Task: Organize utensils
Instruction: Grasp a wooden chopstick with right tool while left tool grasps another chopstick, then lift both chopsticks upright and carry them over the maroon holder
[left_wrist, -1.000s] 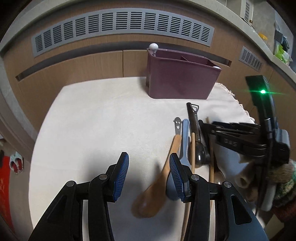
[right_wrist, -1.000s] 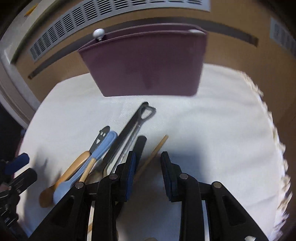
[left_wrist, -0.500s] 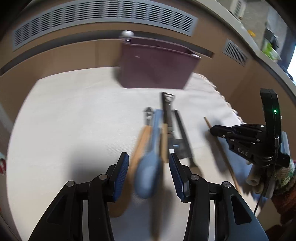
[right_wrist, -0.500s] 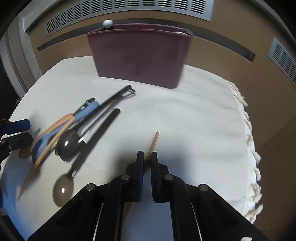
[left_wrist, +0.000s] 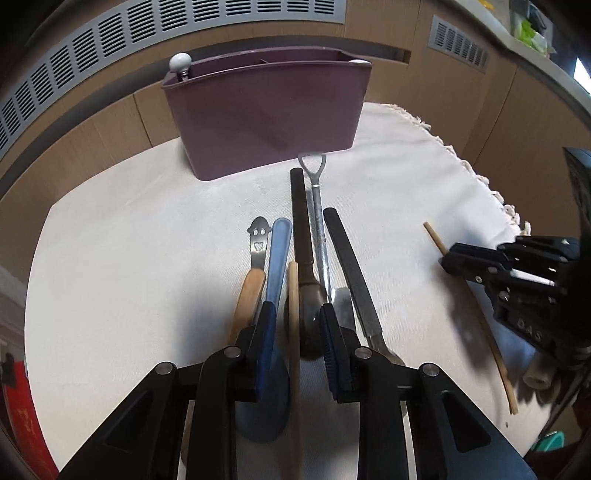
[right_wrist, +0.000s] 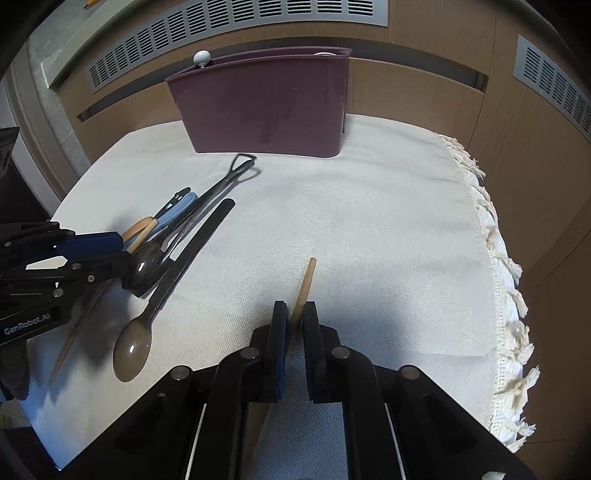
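The right hand-held gripper (right_wrist: 294, 325) is clamping a chopstick (right_wrist: 306, 282), a light, stiff, slippery rod lying mid-frame on the surface (right_wrist: 369, 229) and best gripped near mid-length, while the left hand-held gripper (left_wrist: 295, 332) is straddling, half-open, a second chopstick (left_wrist: 293, 314) lower centre.
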